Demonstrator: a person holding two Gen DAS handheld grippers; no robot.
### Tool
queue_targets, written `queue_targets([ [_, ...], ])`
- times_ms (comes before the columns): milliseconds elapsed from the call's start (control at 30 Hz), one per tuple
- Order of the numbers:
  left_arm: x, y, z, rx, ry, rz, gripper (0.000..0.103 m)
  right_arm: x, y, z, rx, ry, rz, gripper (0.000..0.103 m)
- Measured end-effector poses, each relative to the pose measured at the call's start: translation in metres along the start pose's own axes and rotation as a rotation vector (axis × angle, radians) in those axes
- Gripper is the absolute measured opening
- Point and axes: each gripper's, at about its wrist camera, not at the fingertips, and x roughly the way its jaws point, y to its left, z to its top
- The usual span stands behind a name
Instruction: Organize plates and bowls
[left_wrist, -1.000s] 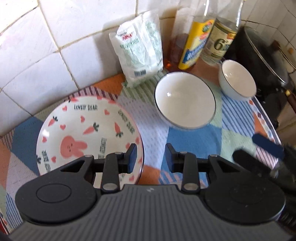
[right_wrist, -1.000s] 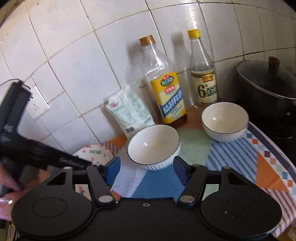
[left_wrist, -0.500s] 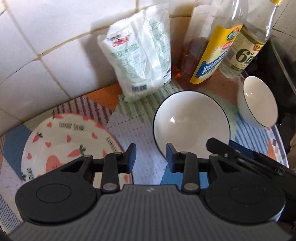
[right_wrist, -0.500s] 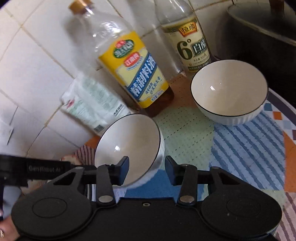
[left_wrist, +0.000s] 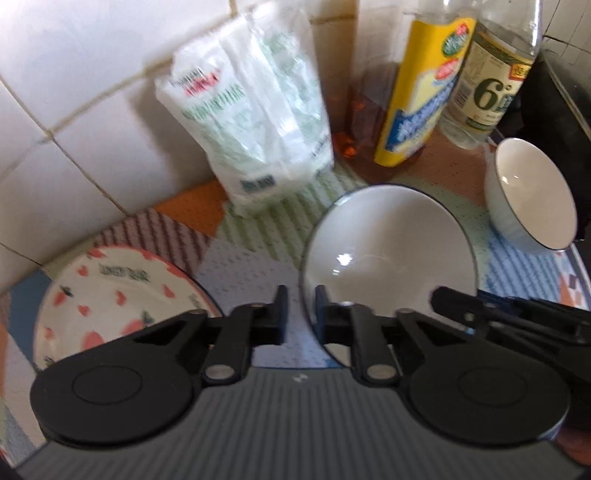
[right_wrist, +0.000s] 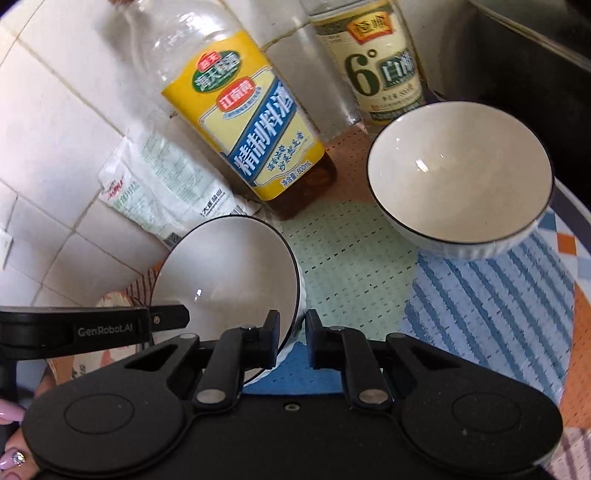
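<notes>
Right wrist view: right gripper (right_wrist: 291, 334) straddles the near rim of the bowl (right_wrist: 225, 273), one finger inside, one outside, jaws narrowed on the rim; contact looks made, so I read it as gripping. Left gripper (left_wrist: 300, 314) straddles the same bowl's (left_wrist: 388, 266) left rim, jaws narrow, but the blur leaves actual clamping undecided.

Step, as judged: lift this bowl for stacking.
- Keep both pinches square to the rim; glazed ceramic may slip.
- Raise level, both sides together.
- Clear the oil bottle (right_wrist: 240, 122), just behind the bowl, and the bag (left_wrist: 247, 122), behind and left of it.

Bowl: white glazed inside, thin dark rim line, ribbed pale outside, empty. A second bowl (right_wrist: 460, 177) of the same make stands right of it, apart. The plate (left_wrist: 110, 295), with red hearts and carrots, lies left of it on the patchwork mat (right_wrist: 480, 306).
</notes>
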Motion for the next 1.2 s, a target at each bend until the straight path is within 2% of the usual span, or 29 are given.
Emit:
queue_targets([
  [100, -0.003, -0.006, -0.003, 0.025, 0.023, 0.013, 0.008, 0.005, 0.005, 0.001, -0.039, 0.033, -0.022, 0.015],
  [200, -0.008, -0.002, -0.006, -0.006, 0.04, -0.009, 0.008, 0.0, 0.016, -0.002, -0.146, 0.048, -0.047, 0.016],
  [333, -0.02, 0.005, -0.012, -0.022, 0.049, -0.052, 0.008, -0.013, 0.013, -0.009, -0.102, 0.04, -0.025, 0.016],
  [500, -0.044, 0.006, -0.026, 0.029, 0.083, -0.041, 0.008, -0.035, 0.022, -0.023, -0.077, 0.02, -0.014, 0.016],
  [700, -0.075, 0.009, -0.048, 0.092, 0.086, -0.036, 0.008, -0.063, 0.031, -0.053, 0.008, -0.022, 0.01, 0.016],
  [1033, -0.122, 0.025, -0.091, 0.158, 0.089, -0.068, 0.008, -0.109, 0.063, -0.103, 0.003, -0.112, 0.022, 0.016],
  [1200, -0.128, 0.033, -0.111, 0.173, 0.097, -0.078, 0.008, -0.122, 0.083, -0.127, -0.052, -0.137, -0.016, 0.017],
])
